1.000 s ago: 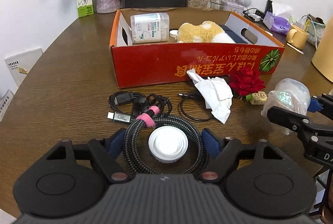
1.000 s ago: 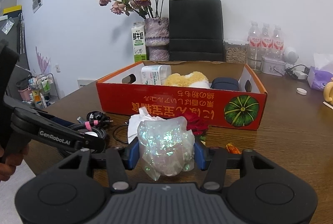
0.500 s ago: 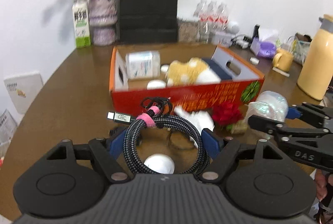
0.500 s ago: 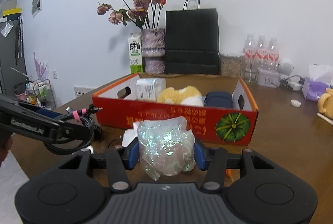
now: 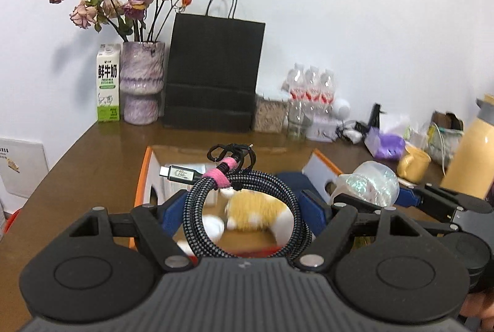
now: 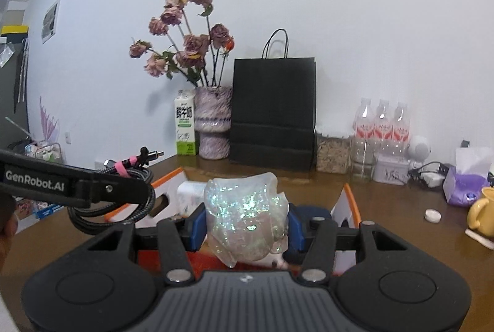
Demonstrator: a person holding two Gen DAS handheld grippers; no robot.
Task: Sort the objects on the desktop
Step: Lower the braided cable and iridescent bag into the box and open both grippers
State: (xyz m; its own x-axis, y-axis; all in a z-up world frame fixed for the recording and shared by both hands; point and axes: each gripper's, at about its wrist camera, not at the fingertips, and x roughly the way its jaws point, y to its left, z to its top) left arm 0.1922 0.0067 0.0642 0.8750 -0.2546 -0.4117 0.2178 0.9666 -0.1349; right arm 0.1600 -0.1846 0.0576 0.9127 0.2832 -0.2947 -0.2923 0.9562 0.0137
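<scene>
Left wrist view: orange cardboard box (image 5: 140, 187) is sitting on the brown surface (image 5: 92, 153), below both grippers. Left gripper (image 5: 244, 205) fingers are clamping the coiled braided cable (image 5: 247, 187) above it. Right gripper (image 6: 245, 220) fingers are pinching an iridescent crumpled bag (image 6: 245, 208).

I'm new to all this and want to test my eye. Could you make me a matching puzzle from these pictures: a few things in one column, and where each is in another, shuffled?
Things:
1. coiled braided cable
2. iridescent plastic piece
3. milk carton
4. yellow plush toy

Places:
A. lying inside the orange box
B. clamped in the right gripper
C. standing beside the purple vase
D. clamped in the left gripper

Pairs: 1-D, 2-B, 3-C, 4-A
</scene>
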